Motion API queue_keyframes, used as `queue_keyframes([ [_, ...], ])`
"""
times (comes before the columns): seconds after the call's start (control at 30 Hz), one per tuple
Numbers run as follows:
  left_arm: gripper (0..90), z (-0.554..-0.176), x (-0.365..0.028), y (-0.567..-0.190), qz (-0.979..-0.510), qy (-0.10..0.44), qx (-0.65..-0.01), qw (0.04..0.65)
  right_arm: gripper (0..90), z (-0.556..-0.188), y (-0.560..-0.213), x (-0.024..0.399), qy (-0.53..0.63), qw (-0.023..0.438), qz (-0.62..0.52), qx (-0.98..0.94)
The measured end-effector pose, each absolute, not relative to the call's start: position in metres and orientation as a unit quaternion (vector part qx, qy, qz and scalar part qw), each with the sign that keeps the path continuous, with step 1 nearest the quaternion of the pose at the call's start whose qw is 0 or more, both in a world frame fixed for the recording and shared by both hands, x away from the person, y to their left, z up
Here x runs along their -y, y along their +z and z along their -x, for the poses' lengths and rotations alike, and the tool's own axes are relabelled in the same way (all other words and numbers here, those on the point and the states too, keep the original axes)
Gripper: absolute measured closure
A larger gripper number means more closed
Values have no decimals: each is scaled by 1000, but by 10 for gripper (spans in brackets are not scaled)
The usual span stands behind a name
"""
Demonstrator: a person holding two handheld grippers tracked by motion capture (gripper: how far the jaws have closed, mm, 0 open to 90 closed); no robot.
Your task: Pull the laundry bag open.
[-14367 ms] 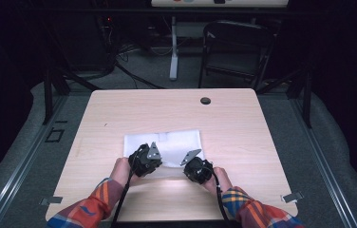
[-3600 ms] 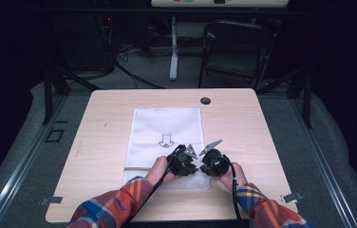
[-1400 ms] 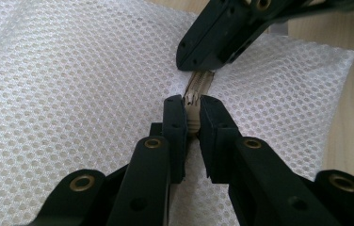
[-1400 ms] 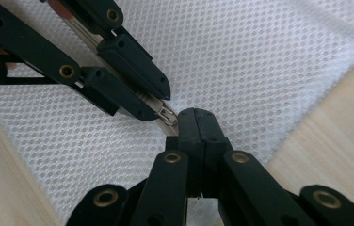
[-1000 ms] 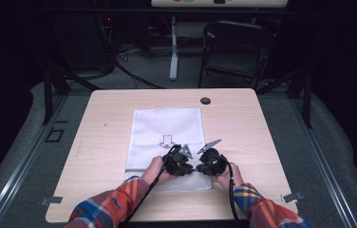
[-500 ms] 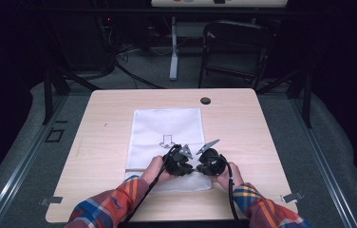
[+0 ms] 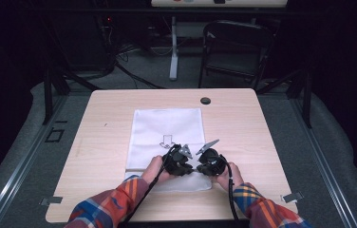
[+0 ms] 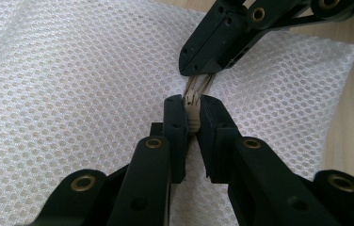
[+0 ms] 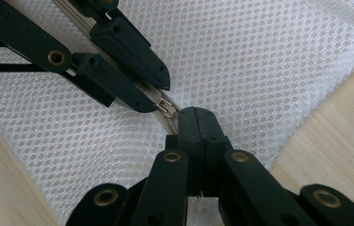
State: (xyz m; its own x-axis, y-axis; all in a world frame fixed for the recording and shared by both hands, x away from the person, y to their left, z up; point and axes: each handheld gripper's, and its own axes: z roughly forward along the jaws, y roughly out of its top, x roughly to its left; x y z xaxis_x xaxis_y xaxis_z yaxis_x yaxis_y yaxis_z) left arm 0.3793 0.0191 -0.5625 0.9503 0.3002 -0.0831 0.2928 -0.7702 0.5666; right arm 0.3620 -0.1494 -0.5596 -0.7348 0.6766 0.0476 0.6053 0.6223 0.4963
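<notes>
The white mesh bag (image 7: 167,137) lay flat on the bench (image 7: 100,142). The left tool (image 8: 191,113) was clamped on its zipper pull (image 8: 192,100); the right tool (image 9: 197,123), jaws together, pinched the zipper tape (image 9: 170,123) beside it. Judging by this, nearly all the zipper's travel remained.

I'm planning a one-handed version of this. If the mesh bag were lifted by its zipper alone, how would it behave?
Probably floppy: the mesh bag is thin netting lying flat on the table, so it would likely drape. It looks light and empty. The zipper may buckle unless braced, which fits both hand-held grippers clamping it.
</notes>
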Motion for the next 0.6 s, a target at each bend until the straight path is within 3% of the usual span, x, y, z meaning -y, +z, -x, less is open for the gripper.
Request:
queue_keyframes([
  [0.6, 816, -383, -28, -562, -942, 1, -158, 297, 900, -360, -559, 149, 245, 74, -356, -899],
])
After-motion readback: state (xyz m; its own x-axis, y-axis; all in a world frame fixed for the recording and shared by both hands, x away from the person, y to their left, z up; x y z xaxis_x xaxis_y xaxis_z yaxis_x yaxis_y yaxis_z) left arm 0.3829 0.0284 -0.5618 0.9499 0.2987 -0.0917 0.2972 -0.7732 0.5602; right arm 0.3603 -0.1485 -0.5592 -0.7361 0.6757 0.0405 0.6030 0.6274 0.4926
